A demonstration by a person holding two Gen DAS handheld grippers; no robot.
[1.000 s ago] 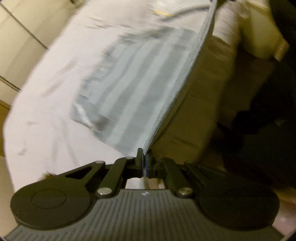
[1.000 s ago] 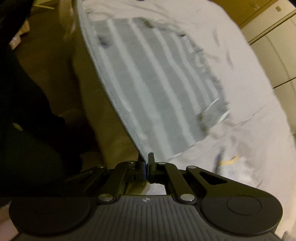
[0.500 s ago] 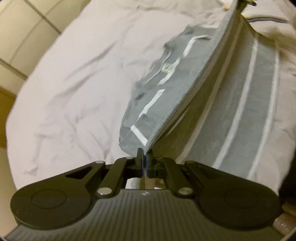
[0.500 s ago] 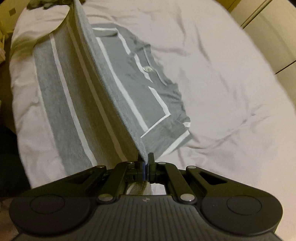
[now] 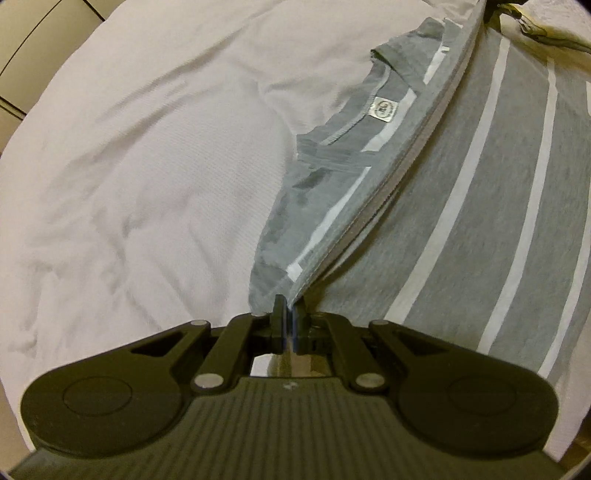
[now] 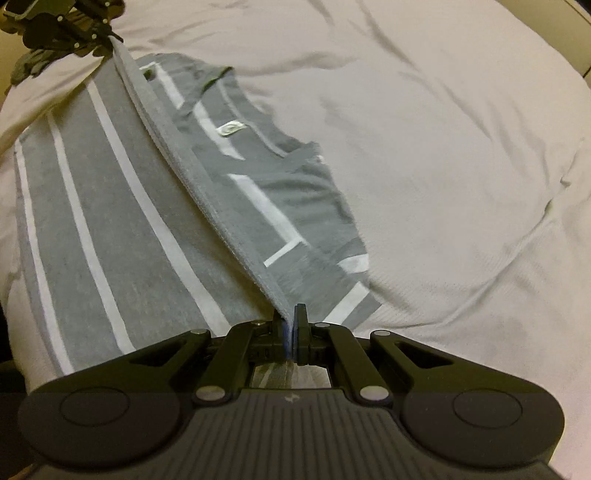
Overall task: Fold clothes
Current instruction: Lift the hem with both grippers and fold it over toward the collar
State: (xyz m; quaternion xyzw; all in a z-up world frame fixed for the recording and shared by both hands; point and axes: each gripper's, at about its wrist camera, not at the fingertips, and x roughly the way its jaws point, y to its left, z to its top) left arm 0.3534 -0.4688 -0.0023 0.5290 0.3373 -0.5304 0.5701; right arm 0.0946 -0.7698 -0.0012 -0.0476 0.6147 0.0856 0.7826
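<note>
A grey shirt with white stripes (image 5: 461,206) (image 6: 110,221) lies on a white bed sheet (image 5: 129,166) (image 6: 443,147). Its hem is lifted and stretched taut between both grippers, over the lower half of the shirt. The neckline with a small white label (image 5: 384,108) (image 6: 231,129) lies flat beyond the raised edge. My left gripper (image 5: 288,314) is shut on one corner of the hem. My right gripper (image 6: 290,319) is shut on the other corner. In the right wrist view the left gripper (image 6: 70,29) shows at the top left, at the far end of the taut hem.
The bed sheet is wrinkled and spreads wide beyond the shirt. Pale cabinet fronts (image 5: 22,55) stand past the bed's far edge. A dark crumpled item (image 6: 33,62) lies at the bed's corner near the other gripper.
Both grippers have carried the shirt's hem from beside the bed over onto it and lower. The shirt's body now lies spread on the sheet, and the collar has come into view.
</note>
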